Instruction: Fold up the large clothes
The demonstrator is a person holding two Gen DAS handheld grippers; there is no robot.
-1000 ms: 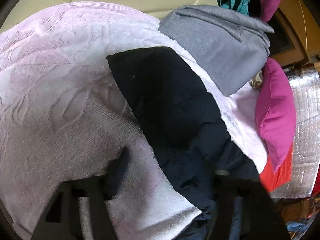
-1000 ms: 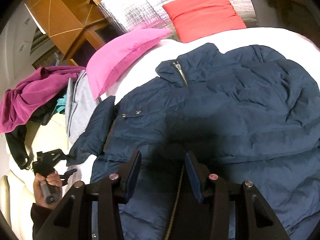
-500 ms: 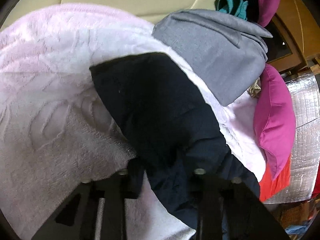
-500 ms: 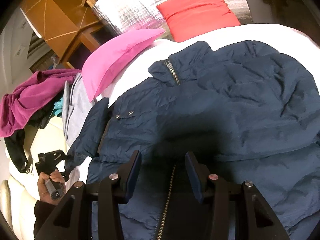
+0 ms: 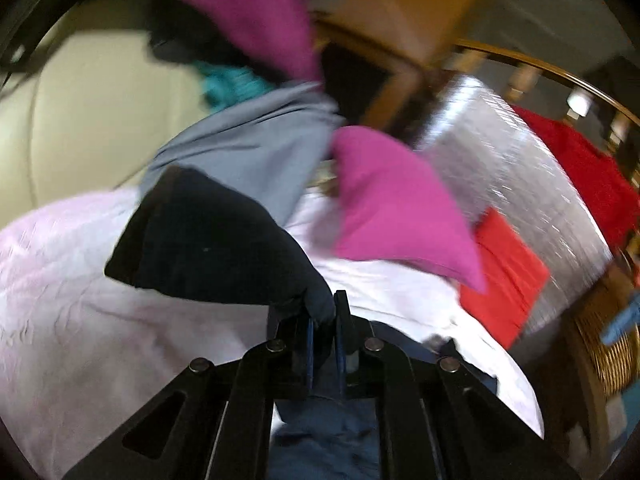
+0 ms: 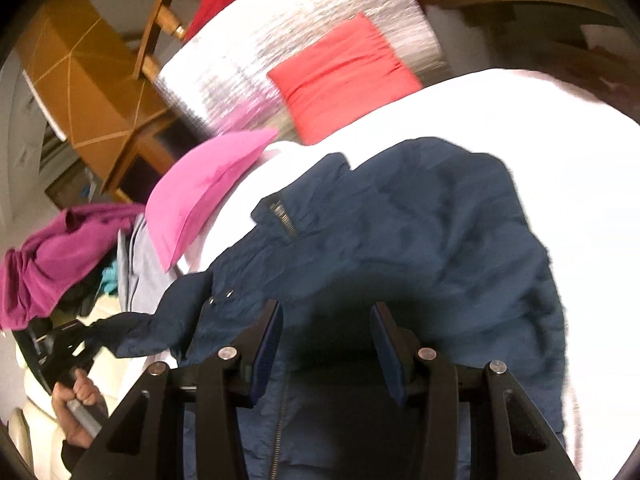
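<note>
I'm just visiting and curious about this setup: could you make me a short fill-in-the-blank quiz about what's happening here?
1. The left gripper is shut on the jacket's ____.
2. The jacket is dark ____ in colour.
3. The right gripper hovers over the jacket with its jaws ____.
4. The pillow beside the jacket's collar is ____.

Missing words: sleeve; blue; open; pink

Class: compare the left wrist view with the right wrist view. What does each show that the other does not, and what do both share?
Left wrist only: the left gripper close up, its fingers shut on the sleeve.

Right wrist only: the jacket's zipped collar and broad body, the open right gripper above it, and the person's hand.

Both: the navy jacket, pink pillow, red cushion, white blanket.
</note>
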